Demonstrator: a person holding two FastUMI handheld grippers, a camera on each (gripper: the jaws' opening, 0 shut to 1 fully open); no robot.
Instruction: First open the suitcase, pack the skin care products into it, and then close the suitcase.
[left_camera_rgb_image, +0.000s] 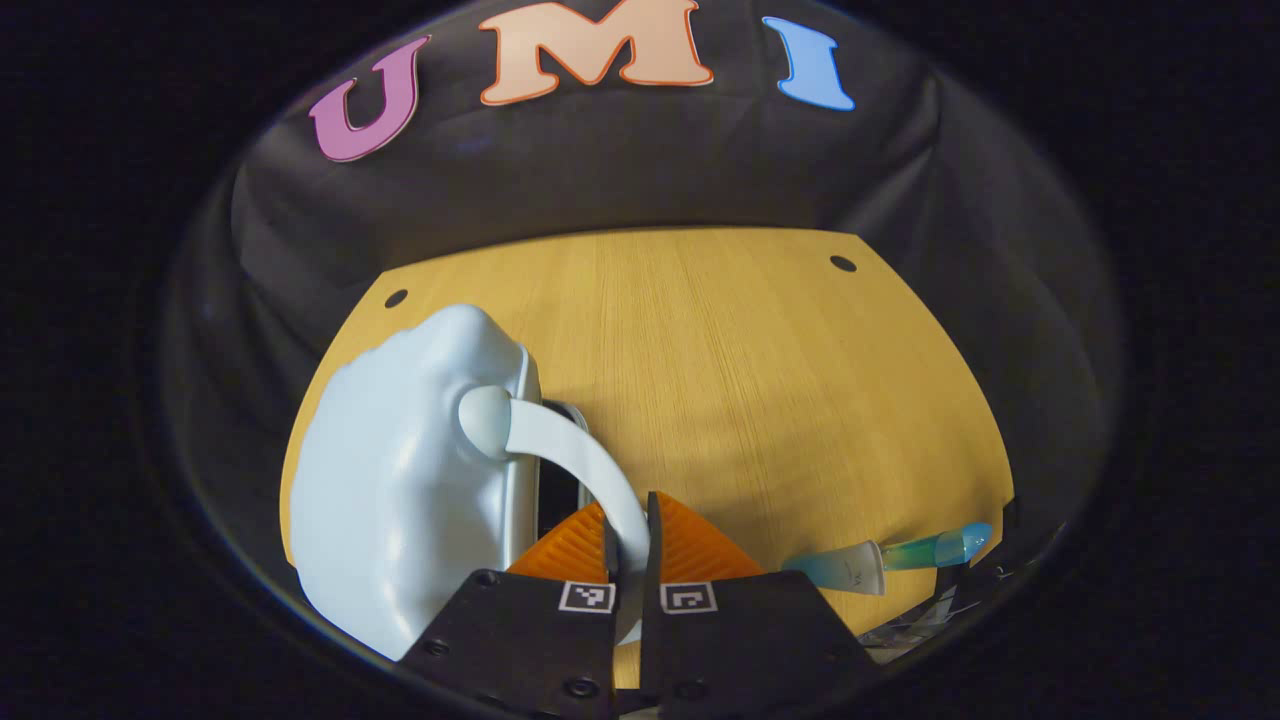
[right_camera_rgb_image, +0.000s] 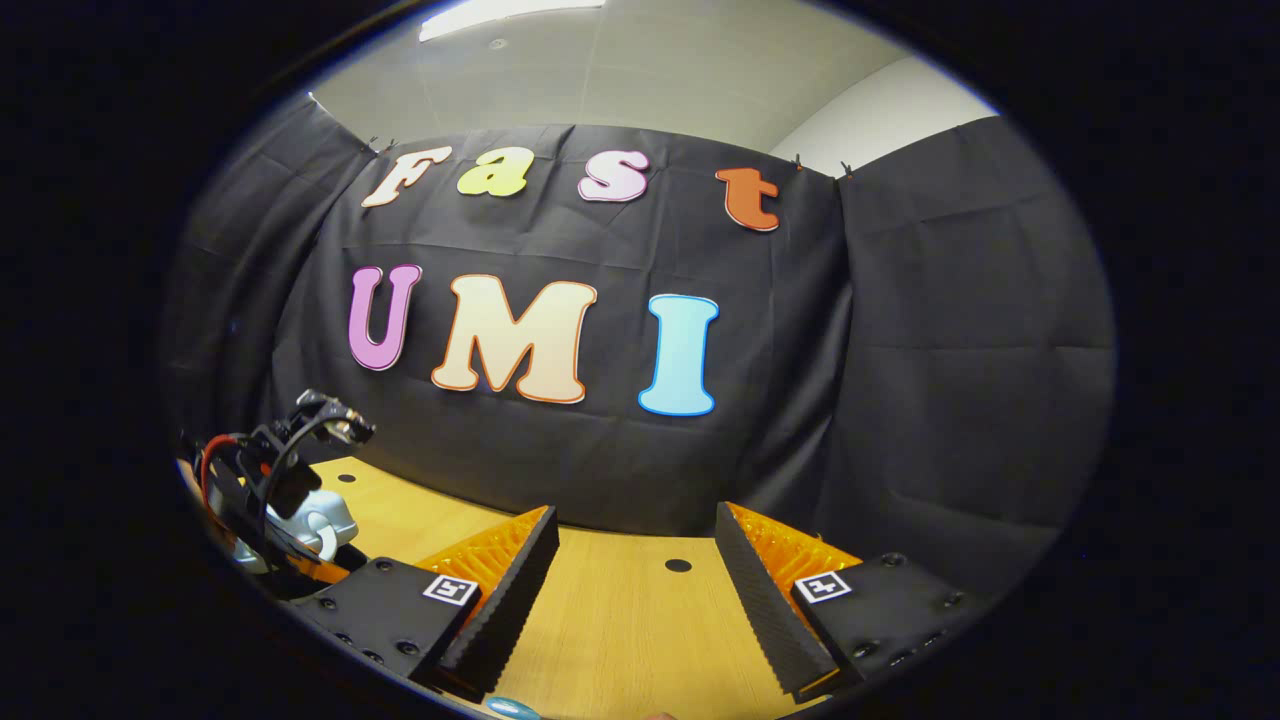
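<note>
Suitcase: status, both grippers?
Left hand-held gripper shut on suitcase handle. Right hand-held gripper open, empty, above table. Suitcase barely ajar. Tube unpacked.

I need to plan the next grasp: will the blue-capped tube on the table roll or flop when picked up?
The tube lies on its side on the table, so a nudge could roll it. Its tapered, translucent body looks soft, likely squashing under firm fingers. It seems light.

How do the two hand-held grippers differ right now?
The left hand-held gripper has its fingers pressed together on the pale blue suitcase's curved handle; the right hand-held gripper stands wide open, holding nothing. The left one sits low beside the pale blue hard-shell suitcase; the right one points across the bare wooden table. Both carry square markers.
</note>
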